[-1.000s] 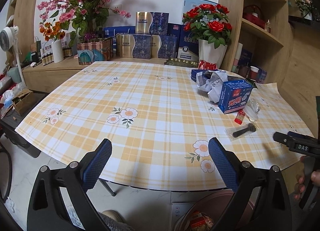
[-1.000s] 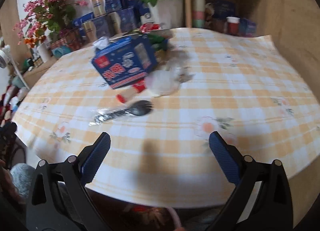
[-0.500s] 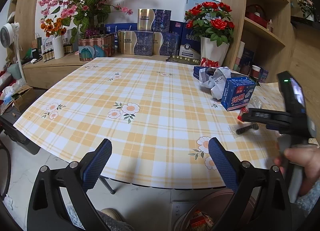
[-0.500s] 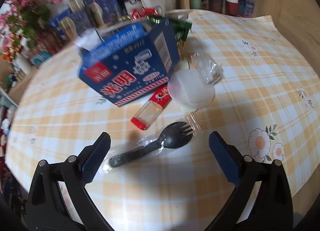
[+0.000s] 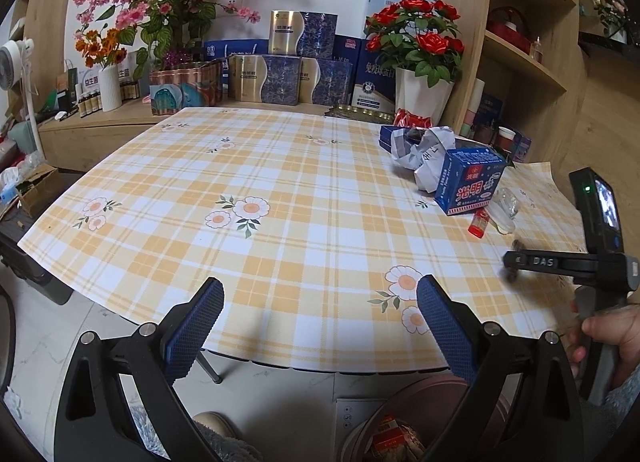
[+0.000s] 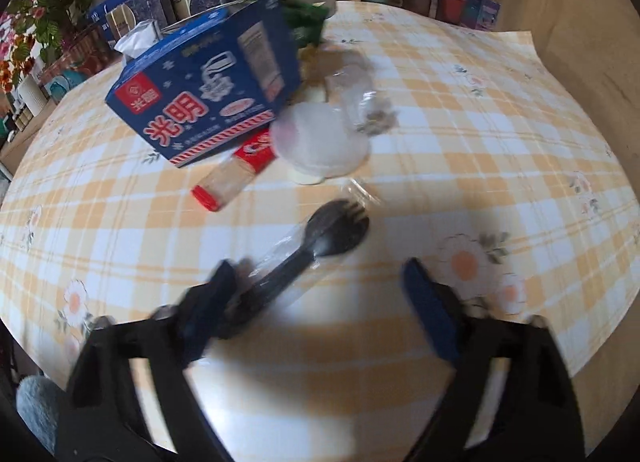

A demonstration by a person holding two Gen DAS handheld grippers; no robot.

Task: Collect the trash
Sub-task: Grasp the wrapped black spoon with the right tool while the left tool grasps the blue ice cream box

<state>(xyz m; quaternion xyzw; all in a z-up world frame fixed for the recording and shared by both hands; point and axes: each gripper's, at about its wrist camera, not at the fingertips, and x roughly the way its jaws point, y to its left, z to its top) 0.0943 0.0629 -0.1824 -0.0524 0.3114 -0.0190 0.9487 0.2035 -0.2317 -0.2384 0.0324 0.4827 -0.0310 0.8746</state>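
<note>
A black plastic spork in a clear wrapper [image 6: 316, 242] lies on the checked tablecloth. My right gripper [image 6: 320, 286] is open low over it, its left finger [image 6: 208, 302] at the handle end; the view is blurred. Behind lie a small bottle with a red cap [image 6: 228, 178], a clear round lid [image 6: 320, 142], crumpled clear plastic [image 6: 360, 102] and a blue carton [image 6: 204, 82]. My left gripper [image 5: 320, 322] is open and empty at the table's near edge. The carton [image 5: 470, 182], crumpled paper [image 5: 420, 158] and the right gripper's body [image 5: 568, 262] show at its right.
A bin with trash in it [image 5: 400, 422] stands on the floor under the table's near edge. A pot of red roses [image 5: 420, 74], gift boxes [image 5: 280, 74] and pink flowers [image 5: 168, 2] line the back. Wooden shelves [image 5: 520, 42] stand at the right.
My right gripper has moved forward and down onto the spork, which now lies between its fingers. The left gripper has stayed at the table's edge.
</note>
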